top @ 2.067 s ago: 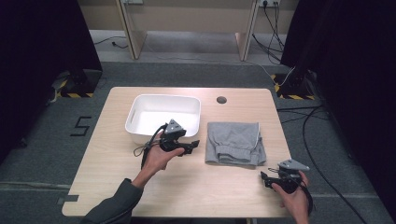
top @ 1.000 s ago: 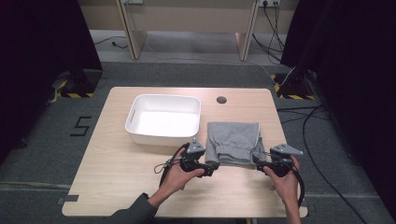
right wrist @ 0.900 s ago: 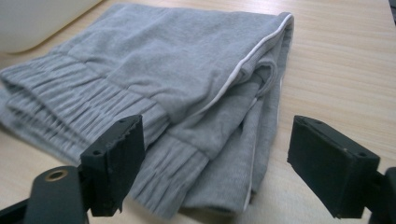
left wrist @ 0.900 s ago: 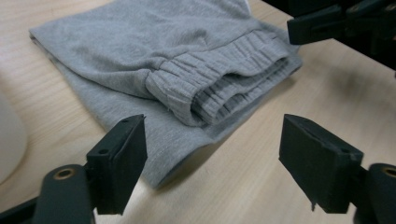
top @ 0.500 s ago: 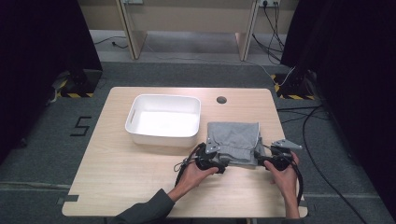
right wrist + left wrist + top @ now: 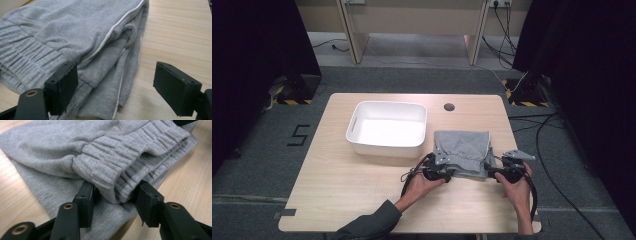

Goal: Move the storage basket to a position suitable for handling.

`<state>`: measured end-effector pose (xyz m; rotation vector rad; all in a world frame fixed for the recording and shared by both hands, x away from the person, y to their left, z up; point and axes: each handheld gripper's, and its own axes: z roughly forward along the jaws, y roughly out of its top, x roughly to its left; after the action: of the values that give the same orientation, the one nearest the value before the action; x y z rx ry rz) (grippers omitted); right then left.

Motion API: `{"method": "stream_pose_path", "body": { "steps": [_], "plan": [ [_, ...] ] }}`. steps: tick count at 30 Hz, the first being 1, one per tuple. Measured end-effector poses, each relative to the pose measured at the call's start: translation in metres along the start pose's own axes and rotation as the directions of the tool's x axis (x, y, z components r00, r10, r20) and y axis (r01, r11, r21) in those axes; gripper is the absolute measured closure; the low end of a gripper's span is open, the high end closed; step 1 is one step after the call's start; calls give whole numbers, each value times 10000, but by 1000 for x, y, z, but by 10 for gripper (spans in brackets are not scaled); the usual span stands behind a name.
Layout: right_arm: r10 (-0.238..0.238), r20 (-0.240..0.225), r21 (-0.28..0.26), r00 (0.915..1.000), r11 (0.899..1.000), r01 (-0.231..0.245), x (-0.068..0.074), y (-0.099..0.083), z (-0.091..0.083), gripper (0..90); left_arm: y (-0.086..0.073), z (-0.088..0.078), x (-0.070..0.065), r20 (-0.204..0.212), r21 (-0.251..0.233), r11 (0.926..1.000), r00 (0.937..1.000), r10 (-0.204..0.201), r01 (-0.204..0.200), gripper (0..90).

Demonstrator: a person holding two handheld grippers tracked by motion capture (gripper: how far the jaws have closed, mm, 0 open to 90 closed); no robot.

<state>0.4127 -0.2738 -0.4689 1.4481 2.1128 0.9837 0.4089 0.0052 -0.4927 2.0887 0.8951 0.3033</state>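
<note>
One folded grey garment (image 6: 462, 150), one white tub (image 6: 387, 129), two tongs.

One readable mark: a dark "5" (image 6: 300, 135) taped or painted on the grey floor (image 6: 272, 165), just off the left edge of the table (image 6: 337, 200). Nothing legible on the grey garment (image 6: 462, 150) or the white tub (image 6: 387, 145); no labels or brands.

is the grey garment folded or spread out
Folded: the grey garment lies as a compact rectangle on the table, and both gripper views show several layers stacked at its near edge.
</note>
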Motion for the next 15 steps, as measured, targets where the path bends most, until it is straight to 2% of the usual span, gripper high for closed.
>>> {"method": "stream_pose_path", "body": {
  "steps": [5,7,10,15],
  "plan": [
    [-1,7,23,10000,10000,1,0,0,0,208,0,-1,0,18,-8,10000,10000,-68,68,540],
    [-37,-12,44,10000,10000,37,1,0,0,208,-1,-1,0,-10,1,10000,10000,22,-22,544],
    [-16,-33,56,10000,10000,17,1,0,0,208,-1,-1,0,61,-5,10000,9999,-91,91,545],
    [-48,-14,46,10000,10000,49,0,0,0,208,-1,-1,0,4,7,10000,10000,-12,12,550]
  ]
}}
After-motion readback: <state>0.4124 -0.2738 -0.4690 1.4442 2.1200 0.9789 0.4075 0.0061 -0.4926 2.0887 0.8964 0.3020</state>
